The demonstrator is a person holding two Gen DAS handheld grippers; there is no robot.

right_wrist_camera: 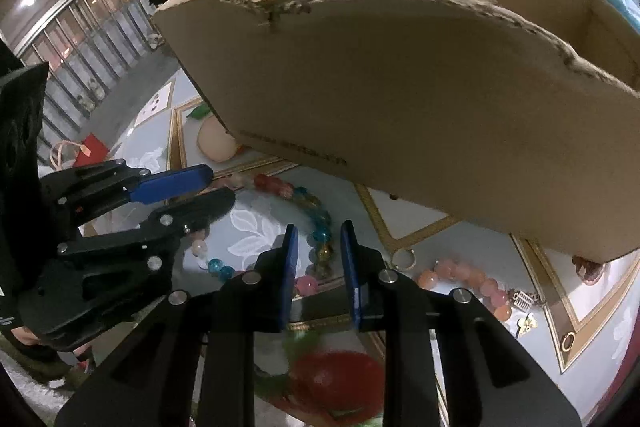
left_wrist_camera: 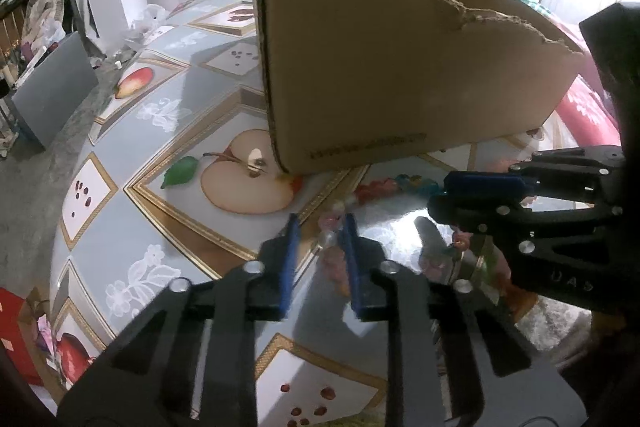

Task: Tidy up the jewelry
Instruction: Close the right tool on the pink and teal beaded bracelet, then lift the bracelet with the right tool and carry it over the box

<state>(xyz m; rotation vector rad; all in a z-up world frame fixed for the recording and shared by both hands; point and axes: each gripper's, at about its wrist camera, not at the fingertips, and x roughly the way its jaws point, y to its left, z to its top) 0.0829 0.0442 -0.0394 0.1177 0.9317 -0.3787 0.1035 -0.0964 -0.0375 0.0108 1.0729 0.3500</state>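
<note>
Fruit-patterned tablecloth [left_wrist_camera: 132, 251] carries a torn cardboard box [right_wrist_camera: 400, 99] with a multicoloured bead bracelet [right_wrist_camera: 320, 223] just before it. My left gripper [left_wrist_camera: 320, 227] and right gripper [right_wrist_camera: 318, 243] — both nearly shut — each pinch its beads.

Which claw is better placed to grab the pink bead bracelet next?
Right. The pink bracelet lies just beside the right claw; the left claw is across the multicoloured bracelet, farther off.

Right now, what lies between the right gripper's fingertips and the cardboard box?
In the right wrist view, the multicoloured bead bracelet lies between the right gripper and the cardboard box.
</note>
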